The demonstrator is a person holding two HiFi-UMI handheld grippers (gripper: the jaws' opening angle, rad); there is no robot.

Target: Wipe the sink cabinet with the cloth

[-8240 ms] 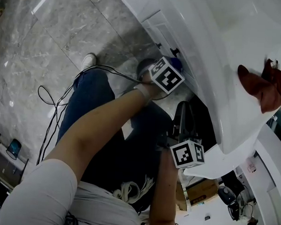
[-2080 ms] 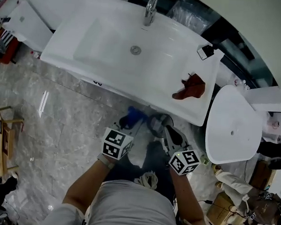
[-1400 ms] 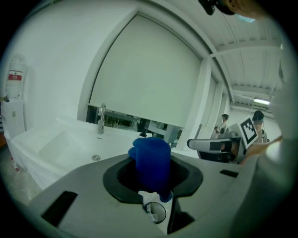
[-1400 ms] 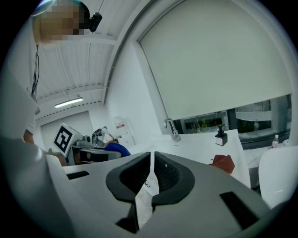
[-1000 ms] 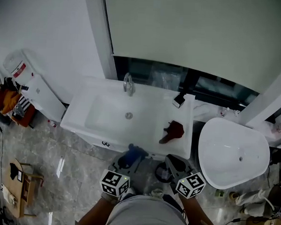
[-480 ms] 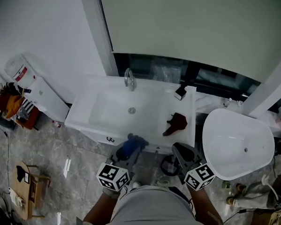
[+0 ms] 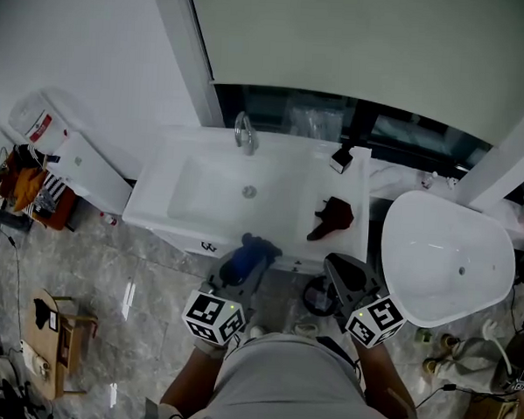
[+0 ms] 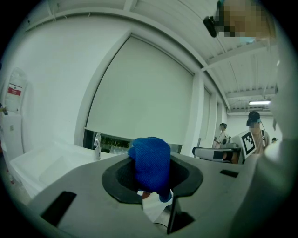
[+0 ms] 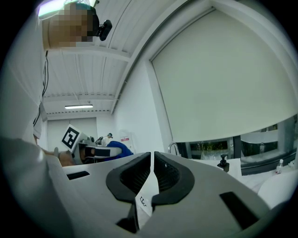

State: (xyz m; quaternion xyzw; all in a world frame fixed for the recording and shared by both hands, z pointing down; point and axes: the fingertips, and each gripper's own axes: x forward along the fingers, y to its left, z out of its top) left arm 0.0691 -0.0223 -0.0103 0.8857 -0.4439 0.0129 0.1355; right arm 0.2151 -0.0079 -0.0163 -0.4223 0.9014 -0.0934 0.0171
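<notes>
One blue cloth, a bunched wad, clamped in the left gripper. That gripper is held low before the person's body, tip near the front edge of the white sink cabinet; contact unclear. The right gripper is alongside, jaws together, nothing held. One dark red cloth lies crumpled on the cabinet top, right of the basin. Cloths: two. One faucet.

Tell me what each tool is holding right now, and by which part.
The left tool grips the blue cloth by a bunched fold, the wad bulging past its jaws. The right tool is shut on nothing.
</notes>
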